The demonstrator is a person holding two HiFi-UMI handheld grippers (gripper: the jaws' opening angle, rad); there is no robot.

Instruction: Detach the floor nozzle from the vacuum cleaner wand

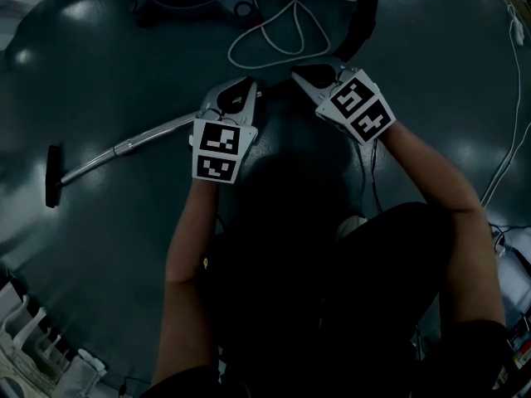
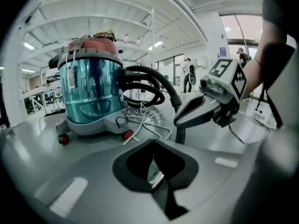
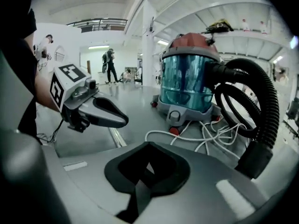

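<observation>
The black floor nozzle (image 1: 54, 175) lies on the dark floor at the far left, joined to the silver wand (image 1: 124, 149), which runs up and right toward my left gripper (image 1: 249, 84). That gripper hangs above the wand's near end, shut and empty. My right gripper (image 1: 297, 75) hovers beside it, tips close to the left one's, also shut with nothing in it. In the left gripper view my left gripper (image 2: 154, 160) faces the blue canister vacuum (image 2: 91, 92) and its black hose (image 2: 149, 85). The right gripper view shows my right gripper (image 3: 147, 164) shut, with the canister (image 3: 187, 85) ahead.
A white power cord (image 1: 282, 23) lies in loops on the floor ahead of both grippers. Another white cable (image 1: 518, 98) runs down the right side. A white rack (image 1: 33, 338) stands at the lower left. People stand far off in the hall.
</observation>
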